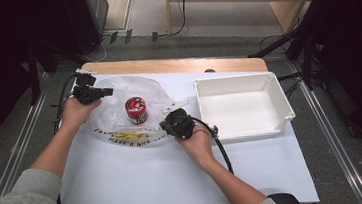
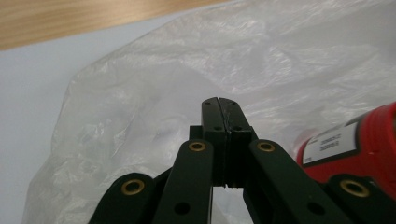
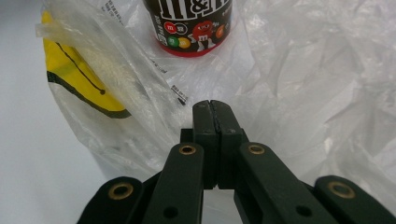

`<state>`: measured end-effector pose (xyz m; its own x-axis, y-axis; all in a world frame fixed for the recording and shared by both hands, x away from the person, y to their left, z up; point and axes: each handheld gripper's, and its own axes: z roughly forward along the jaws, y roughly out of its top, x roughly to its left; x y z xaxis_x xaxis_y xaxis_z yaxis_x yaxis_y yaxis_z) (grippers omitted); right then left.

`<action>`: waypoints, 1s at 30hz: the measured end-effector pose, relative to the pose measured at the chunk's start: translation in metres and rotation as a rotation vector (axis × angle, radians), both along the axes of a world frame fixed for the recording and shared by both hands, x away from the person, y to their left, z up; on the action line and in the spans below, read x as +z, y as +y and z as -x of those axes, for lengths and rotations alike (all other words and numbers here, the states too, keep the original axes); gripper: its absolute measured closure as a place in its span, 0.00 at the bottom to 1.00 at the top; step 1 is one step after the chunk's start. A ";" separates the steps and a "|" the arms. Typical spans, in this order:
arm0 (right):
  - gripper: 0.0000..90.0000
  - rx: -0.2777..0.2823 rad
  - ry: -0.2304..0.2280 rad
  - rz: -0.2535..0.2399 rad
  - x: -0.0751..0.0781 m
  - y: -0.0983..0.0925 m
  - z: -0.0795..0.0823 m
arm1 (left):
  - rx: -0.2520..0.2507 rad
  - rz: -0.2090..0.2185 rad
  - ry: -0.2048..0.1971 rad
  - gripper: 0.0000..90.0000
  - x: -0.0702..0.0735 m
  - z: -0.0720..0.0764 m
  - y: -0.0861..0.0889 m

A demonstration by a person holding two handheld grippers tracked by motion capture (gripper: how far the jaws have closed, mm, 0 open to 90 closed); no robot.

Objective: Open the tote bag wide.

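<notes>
Both tongs, left (image 2: 218, 103) and right (image 3: 210, 106), sat closed, gripping nothing, beside the plastic bag (image 1: 140, 88) holding the candy tub (image 1: 136, 110). Next we judged: open, pinch film.

I see a red and brown candy tub (image 1: 136, 110) on a clear plastic bag (image 1: 143, 88) printed yellow and black, a white bin (image 1: 242, 107), and a white worktop (image 1: 141, 176).

White open-topped bin (image 1: 244, 107) standing at the right of the table, nothing visible inside it; white sheet (image 1: 141, 176) covering most of the tabletop; bare wooden edge (image 1: 175, 65) along the far side; grey carpeted floor (image 1: 203, 42) beyond; dark cables (image 1: 112, 38) on it
</notes>
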<state>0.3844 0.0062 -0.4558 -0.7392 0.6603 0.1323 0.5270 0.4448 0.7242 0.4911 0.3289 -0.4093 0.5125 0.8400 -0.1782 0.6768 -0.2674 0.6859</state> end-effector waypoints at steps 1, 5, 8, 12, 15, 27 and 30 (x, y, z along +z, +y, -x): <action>1.00 0.004 -0.004 0.000 0.000 0.000 -0.001 | -0.006 0.008 0.000 1.00 0.002 0.001 0.000; 1.00 0.001 -0.004 -0.017 0.003 0.000 -0.002 | -0.035 0.011 -0.013 1.00 0.014 0.010 -0.005; 1.00 0.000 -0.006 -0.028 0.007 0.001 -0.003 | -0.064 0.012 -0.027 1.00 0.023 0.017 -0.012; 1.00 0.006 -0.006 -0.046 0.014 0.002 -0.001 | -0.098 0.033 -0.042 1.00 0.032 0.029 -0.019; 1.00 0.006 -0.008 -0.053 0.018 0.002 -0.001 | -0.112 0.034 -0.032 0.98 0.033 0.035 -0.022; 0.90 0.045 0.018 -0.066 0.033 0.008 -0.008 | -0.135 0.043 -0.020 0.87 0.030 0.061 -0.019; 0.84 0.051 0.013 -0.074 0.035 0.011 -0.009 | -0.144 0.045 -0.010 0.82 0.030 0.067 -0.019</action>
<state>0.3932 0.0173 -0.4210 -0.7695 0.6100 0.1892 0.5146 0.4167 0.7494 0.4243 0.3095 -0.3793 0.6293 0.7487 -0.2084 0.6263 -0.3298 0.7064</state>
